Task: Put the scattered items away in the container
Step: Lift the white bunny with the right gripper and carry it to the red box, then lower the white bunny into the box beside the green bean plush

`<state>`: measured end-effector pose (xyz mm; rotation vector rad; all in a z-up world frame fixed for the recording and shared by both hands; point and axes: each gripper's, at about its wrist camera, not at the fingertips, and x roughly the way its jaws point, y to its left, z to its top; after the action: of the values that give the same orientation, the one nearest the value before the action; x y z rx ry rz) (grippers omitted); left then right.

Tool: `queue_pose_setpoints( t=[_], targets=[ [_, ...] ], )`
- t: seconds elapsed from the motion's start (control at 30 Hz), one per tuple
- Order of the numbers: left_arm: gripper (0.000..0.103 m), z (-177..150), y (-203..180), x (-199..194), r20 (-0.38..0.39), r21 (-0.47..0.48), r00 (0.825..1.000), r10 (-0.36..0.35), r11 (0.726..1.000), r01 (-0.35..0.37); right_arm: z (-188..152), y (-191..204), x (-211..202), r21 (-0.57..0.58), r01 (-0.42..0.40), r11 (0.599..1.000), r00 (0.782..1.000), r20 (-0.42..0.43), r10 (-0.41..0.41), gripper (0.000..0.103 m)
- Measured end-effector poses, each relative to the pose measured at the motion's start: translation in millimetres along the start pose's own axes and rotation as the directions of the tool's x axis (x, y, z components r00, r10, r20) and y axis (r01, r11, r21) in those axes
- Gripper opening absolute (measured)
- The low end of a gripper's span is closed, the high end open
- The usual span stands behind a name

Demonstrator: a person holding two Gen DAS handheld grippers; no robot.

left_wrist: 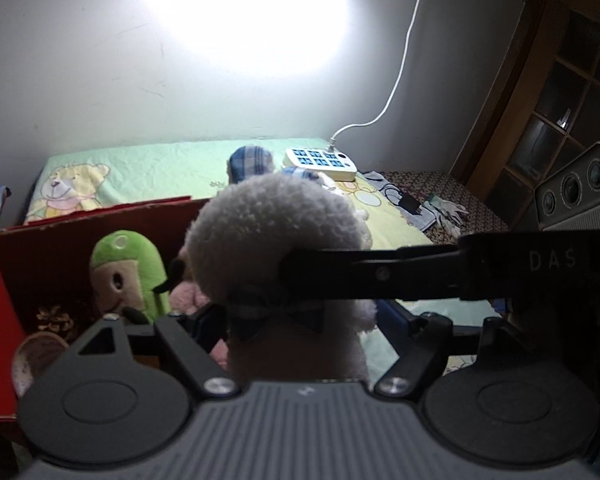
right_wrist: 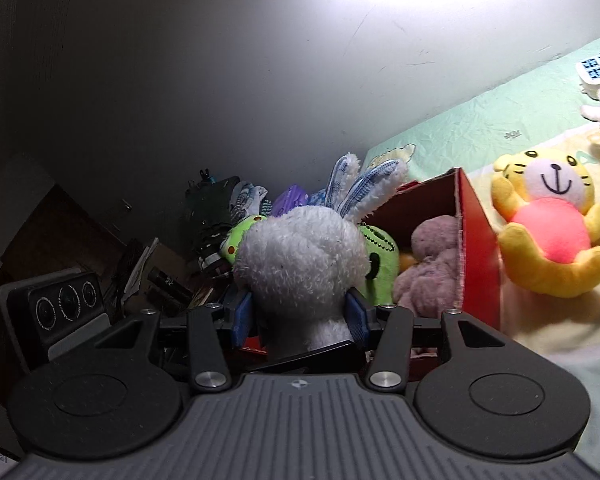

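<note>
Left wrist view: left claw (left_wrist: 300,320) clamped on a white plush toy (left_wrist: 276,232), beside the red box (left_wrist: 60,240) at left, where a green plush (left_wrist: 128,268) already sits. Right wrist view: right claw (right_wrist: 300,312) grips a white plush rabbit (right_wrist: 300,256) just near of the box (right_wrist: 476,248). Best carry each fully over the rim before letting go; the yellow tiger (right_wrist: 552,224) waits on the bed (right_wrist: 480,128).

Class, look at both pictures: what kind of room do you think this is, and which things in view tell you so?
Probably a bedroom at home: a bed sheet printed with cartoon bears, plush toys such as the yellow tiger, and a power strip lying on the bed.
</note>
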<state>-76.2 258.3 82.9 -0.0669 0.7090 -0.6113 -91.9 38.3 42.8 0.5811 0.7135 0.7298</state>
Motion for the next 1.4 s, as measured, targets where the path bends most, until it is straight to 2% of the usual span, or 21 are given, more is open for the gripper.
queue_pose_setpoints(
  t=[0.3, 0.5, 0.73, 0.83, 0.93, 1.0, 1.1, 1.27, 1.4],
  targets=[
    [0.078, -1.1, 69.8, -18.7, 0.025, -0.088, 0.996, 0.082, 0.993, -0.08, 9.4, 30.1, 73.5, -0.093, -0.044, 0.995, 0.997, -0.063, 0.038, 0.051],
    [0.078, -8.1, 112.6, -6.6, -0.018, -0.149, 0.993, 0.12, 0.981, -0.122, 8.3, 31.6, 117.6, -0.131, -0.041, 0.99, 0.992, -0.124, 0.025, 0.051],
    [0.078, -12.7, 148.4, 15.6, -0.1, -0.198, 0.982, 0.162, 0.964, -0.179, 7.6, 20.9, 160.8, -0.106, -0.04, 0.994, 0.98, -0.2, 0.018, 0.051],
    [0.078, -12.2, 153.9, 21.5, -0.13, -0.197, 0.976, 0.172, 0.961, -0.196, 6.6, 17.2, 169.9, -0.092, -0.028, 0.995, 0.976, -0.219, 0.007, 0.052],
    [0.082, -10.9, 150.1, 28.6, -0.15, -0.159, 0.969, 0.198, 0.962, -0.222, 7.7, 14.9, 171.5, -0.079, -0.023, 0.997, 0.973, -0.229, 0.005, 0.052],
    [0.082, -10.6, 148.0, 34.4, -0.172, -0.142, 0.963, 0.207, 0.962, -0.232, 8.0, 15.3, 175.0, -0.092, 0.012, 0.996, 0.967, -0.251, -0.034, 0.052],
    [0.082, -12.4, 150.4, 41.8, -0.205, -0.155, 0.961, 0.184, 0.964, -0.217, 6.7, 14.4, 177.4, -0.122, 0.062, 0.991, 0.959, -0.267, -0.093, 0.053],
    [0.084, -12.7, 151.5, 54.1, -0.235, -0.148, 0.956, 0.174, 0.966, -0.212, 6.0, 4.6, 177.7, -0.09, 0.083, 0.992, 0.955, -0.277, -0.105, 0.053],
    [0.087, -11.6, 148.3, 61.9, -0.262, -0.139, 0.949, 0.177, 0.966, -0.218, 5.1, 7.0, 176.5, -0.114, 0.108, 0.988, 0.95, -0.28, -0.136, 0.053]
  ],
)
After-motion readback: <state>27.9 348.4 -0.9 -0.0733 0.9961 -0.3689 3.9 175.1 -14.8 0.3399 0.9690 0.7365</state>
